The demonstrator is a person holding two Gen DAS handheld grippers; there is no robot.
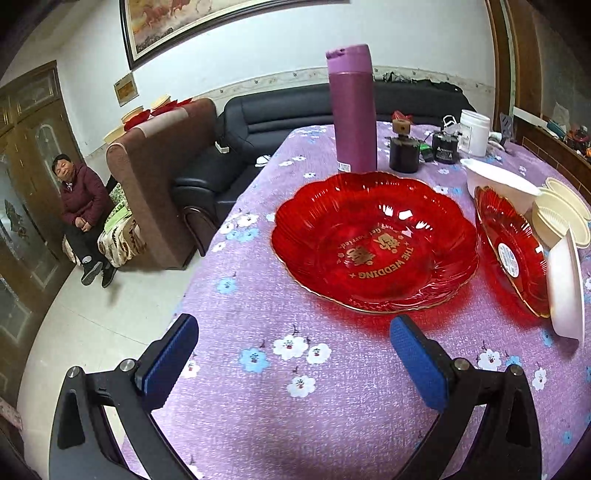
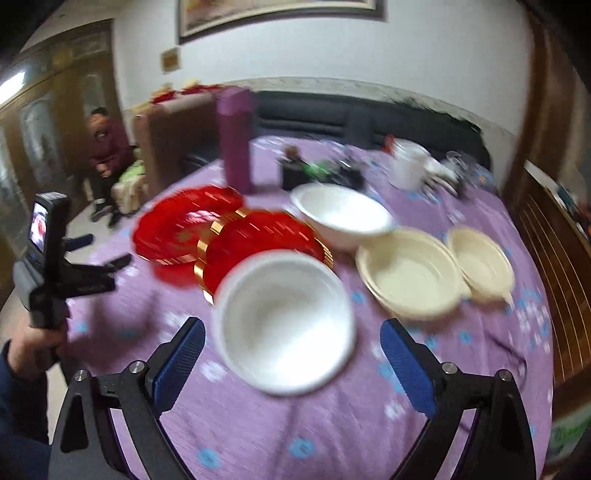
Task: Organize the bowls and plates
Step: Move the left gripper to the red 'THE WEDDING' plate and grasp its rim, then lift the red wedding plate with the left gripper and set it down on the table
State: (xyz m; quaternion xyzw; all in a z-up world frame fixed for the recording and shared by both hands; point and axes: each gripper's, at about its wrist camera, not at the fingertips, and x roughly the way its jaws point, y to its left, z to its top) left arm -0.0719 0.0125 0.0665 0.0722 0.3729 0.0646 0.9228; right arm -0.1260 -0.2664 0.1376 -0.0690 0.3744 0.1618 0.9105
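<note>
Pretty ordinary living room here. White walls point(image 1: 288, 44) with a patterned border strip lower down, and a big framed horse painting point(image 1: 207, 18) hanging up top. Dark wooden doors with glass panels point(image 1: 29, 155) on the left, pale tiled floor point(image 1: 110, 317). A black leather sofa point(image 1: 280, 114) sits along the back wall, with a brown armchair point(image 1: 159, 177) beside it. A person in a dark red jacket point(image 1: 81, 206) sits near the doors.

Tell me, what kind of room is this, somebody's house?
Most likely a living room in a home. A black sofa stands behind a table with a purple flowered tablecloth, a large framed painting hangs on the wall, and a person in a dark red jacket sits by a wooden door.
</note>
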